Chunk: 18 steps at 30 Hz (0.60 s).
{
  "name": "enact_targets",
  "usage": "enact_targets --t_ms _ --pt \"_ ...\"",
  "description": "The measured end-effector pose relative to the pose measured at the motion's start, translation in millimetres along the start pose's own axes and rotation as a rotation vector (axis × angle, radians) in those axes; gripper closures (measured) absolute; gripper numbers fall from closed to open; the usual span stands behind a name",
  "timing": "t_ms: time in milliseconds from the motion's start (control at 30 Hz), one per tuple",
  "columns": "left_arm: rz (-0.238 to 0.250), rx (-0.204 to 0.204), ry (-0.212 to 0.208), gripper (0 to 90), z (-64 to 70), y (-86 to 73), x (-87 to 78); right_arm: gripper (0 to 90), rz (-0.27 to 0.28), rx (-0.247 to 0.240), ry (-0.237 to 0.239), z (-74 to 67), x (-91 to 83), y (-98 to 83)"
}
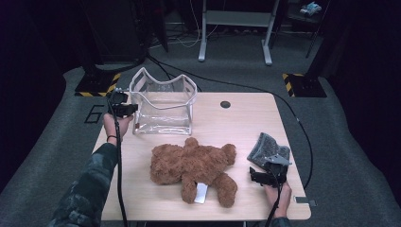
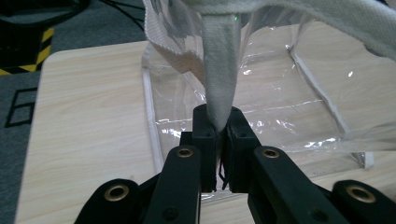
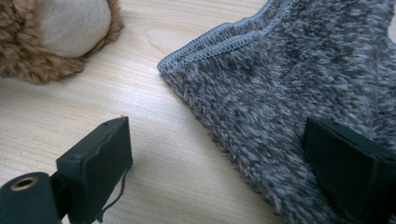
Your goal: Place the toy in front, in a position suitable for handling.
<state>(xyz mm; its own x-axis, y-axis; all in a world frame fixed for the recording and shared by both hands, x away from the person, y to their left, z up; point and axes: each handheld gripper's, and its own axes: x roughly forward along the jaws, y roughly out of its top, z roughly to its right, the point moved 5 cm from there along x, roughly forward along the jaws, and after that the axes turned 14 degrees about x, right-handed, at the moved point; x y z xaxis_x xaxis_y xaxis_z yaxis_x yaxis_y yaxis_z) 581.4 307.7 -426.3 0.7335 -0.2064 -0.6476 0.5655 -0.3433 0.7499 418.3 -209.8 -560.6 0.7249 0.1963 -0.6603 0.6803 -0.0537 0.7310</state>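
the right gripper (image 1: 263, 176) sat at the near right corner of the table (image 1: 246, 113), held in the person's right hand (image 1: 279, 198). its jaws stood wide apart and gripped nothing; in the right gripper view one jaw hung over bare wood and the other lay over the grey fuzzy cloth (image 3: 299, 88), whose stitched edge ran between them. whether that jaw touched the cloth could not be told. just left of the cloth lay the brown teddy bear (image 1: 194, 165), sprawled across the near middle of the table, a white tag (image 1: 202, 193) by one leg.

farther back, at the left edge, the left gripper (image 1: 126, 109) was held in the left hand (image 1: 116, 125). its jaws were clenched on the white fabric strap (image 2: 219, 74) of the clear plastic bag (image 1: 163, 106); the left gripper view showed the strap pinched between the two pads. the bag stood upright at the far left of the table, mouth open upward, well behind the bear.
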Motion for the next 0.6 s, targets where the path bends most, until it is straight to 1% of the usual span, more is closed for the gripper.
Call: enact_targets --t_ms 33,133,333,400,500,533,567,600 --pt "0.008 -0.007 0.006 84.9 -1.9 -1.6 -0.8 8.2 0.0 0.0 0.001 -0.2 0.1 -0.1" --pt "0.009 -0.022 0.014 84.9 -9.5 -6.4 -4.2 8.1 -0.002 0.0 -0.002 -0.2 0.1 -0.1" --pt "0.013 -0.04 0.039 84.8 -21.0 -13.4 -8.9 8.2 -0.005 0.004 -0.004 -1.1 0.1 -0.4" --pt "0.021 -0.046 0.047 84.8 -24.6 -15.7 -10.1 8.1 -0.008 0.002 -0.007 -0.8 -0.1 -0.5" --pt "0.018 -0.053 0.041 84.7 -27.1 -18.0 -12.6 8.1 -0.008 -0.003 -0.005 -1.1 0.5 -0.4" --pt "0.017 -0.054 0.044 84.1 -27.1 -17.9 -13.1 8.1 -0.01 -0.011 -0.008 -1.0 0.6 -0.4" --pt "0.019 -0.062 0.049 81.5 -27.4 -17.7 -14.7 8.1 -0.012 -0.011 -0.008 -1.3 0.6 -0.6" --pt "0.027 -0.074 0.047 75.3 -26.9 -17.3 -16.0 8.1 -0.012 -0.01 -0.007 -1.3 0.7 -0.5"
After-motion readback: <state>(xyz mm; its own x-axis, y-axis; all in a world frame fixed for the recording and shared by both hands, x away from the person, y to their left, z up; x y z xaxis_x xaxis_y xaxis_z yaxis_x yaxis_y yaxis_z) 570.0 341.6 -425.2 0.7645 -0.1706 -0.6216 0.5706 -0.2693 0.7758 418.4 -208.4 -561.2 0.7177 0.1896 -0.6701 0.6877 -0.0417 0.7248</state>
